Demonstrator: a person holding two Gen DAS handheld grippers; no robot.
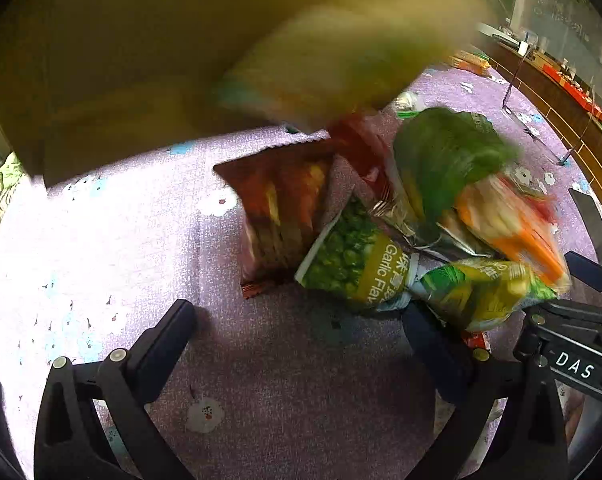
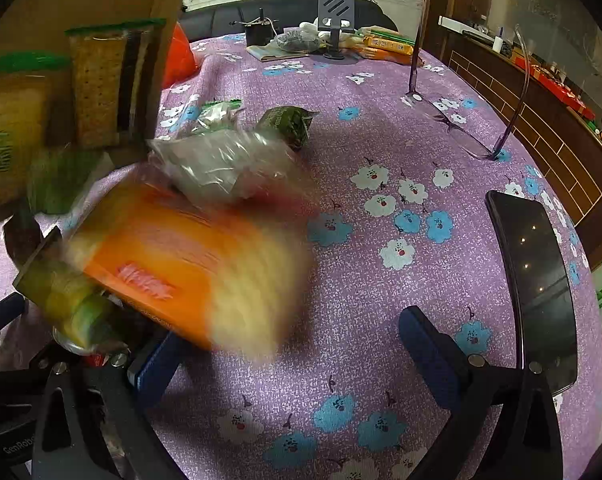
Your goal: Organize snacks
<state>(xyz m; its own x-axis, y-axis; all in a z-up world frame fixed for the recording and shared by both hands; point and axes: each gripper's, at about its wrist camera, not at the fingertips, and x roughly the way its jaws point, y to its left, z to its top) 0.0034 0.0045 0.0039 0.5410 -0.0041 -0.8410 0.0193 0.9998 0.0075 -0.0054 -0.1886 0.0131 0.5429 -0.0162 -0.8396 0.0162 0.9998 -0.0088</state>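
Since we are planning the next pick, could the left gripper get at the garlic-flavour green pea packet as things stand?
Probably yes: the left gripper is open and empty, and the garlic-flavour green pea packet lies just ahead on the tablecloth, its near edge unobstructed.

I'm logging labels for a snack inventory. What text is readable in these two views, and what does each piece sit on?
"Garlic Flav", cut off: on the green pea packet, beside Chinese characters too blurred to read.
"DAS": on the right gripper body, seen from the left wrist.
"GenRobo", cut off: on the left gripper body, seen from the right wrist.
Print on the orange packet and the cracker packs: too blurred to read.
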